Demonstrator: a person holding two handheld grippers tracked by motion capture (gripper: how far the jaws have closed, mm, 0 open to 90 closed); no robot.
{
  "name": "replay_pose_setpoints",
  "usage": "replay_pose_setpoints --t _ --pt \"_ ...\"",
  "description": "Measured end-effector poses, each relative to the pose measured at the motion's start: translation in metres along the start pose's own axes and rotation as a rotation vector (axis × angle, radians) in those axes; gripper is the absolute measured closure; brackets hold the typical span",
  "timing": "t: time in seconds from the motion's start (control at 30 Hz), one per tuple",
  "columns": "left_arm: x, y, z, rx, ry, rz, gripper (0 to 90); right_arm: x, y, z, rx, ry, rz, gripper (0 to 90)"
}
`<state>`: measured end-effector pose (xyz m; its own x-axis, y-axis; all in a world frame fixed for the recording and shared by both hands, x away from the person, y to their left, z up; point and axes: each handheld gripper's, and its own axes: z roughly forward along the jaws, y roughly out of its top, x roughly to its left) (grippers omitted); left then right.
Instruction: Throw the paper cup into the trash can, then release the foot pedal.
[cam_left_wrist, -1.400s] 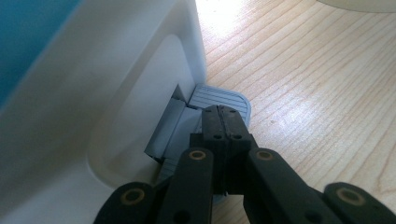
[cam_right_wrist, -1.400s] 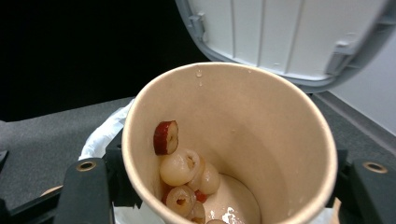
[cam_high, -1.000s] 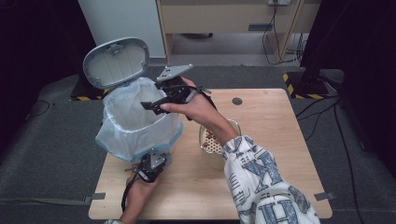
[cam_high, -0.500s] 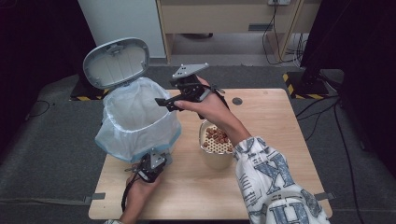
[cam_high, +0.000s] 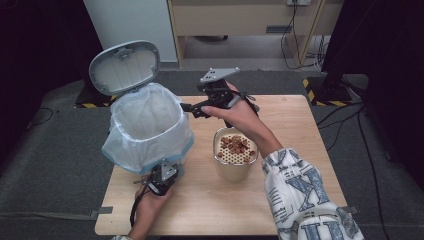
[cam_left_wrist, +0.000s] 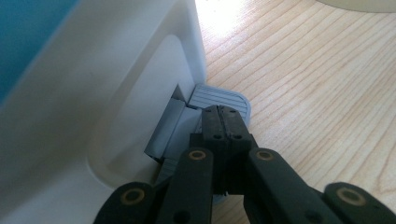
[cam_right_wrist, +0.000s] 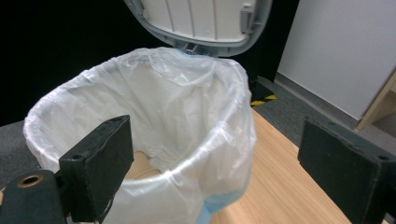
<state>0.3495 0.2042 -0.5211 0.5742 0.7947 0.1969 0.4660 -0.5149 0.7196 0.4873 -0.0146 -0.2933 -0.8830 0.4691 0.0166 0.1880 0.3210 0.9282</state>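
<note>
L gripper (cam_left_wrist: 223, 122) is closed w/ nothing in it, tips pressing the grey pedal (cam_left_wrist: 219, 97) at the base of the lined pedal bin (cam_high: 147, 127), lid (cam_high: 125, 66) up. R gripper (cam_high: 192, 108), jaws just opening & empty, hangs beside the bin rim, above the cup of brown pellets (cam_high: 235, 159). Risk: L tips slip off the pedal, so the lid drops onto R gripper.
</note>
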Motion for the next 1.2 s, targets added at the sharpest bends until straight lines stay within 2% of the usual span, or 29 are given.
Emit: replay_pose_setpoints --t 0.47,0.53,0.67,0.87,1.07,1.2 --pt "0.000 0.000 -0.001 -0.001 -0.001 -0.008 88.7 -0.022 -0.017 -0.031 -0.001 -0.058 0.025 10.6" --pt "-0.001 -0.001 -0.003 -0.006 0.007 -0.017 81.3 -0.027 -0.021 -0.038 -0.001 -0.073 0.034 10.4" --pt "-0.004 0.002 -0.017 -0.080 0.008 -0.058 72.0 -0.039 -0.032 -0.055 0.004 -0.109 0.055 10.3" --pt "-0.010 0.004 -0.023 -0.095 -0.018 -0.071 61.2 -0.056 -0.050 -0.079 0.009 -0.175 0.090 9.5" --pt "-0.007 0.003 -0.027 -0.105 -0.030 -0.115 51.7 -0.068 -0.067 -0.098 0.011 -0.238 0.129 8.8" --pt "-0.006 0.002 -0.029 -0.115 -0.040 -0.133 48.0 -0.076 -0.080 -0.108 0.014 -0.297 0.150 8.7"
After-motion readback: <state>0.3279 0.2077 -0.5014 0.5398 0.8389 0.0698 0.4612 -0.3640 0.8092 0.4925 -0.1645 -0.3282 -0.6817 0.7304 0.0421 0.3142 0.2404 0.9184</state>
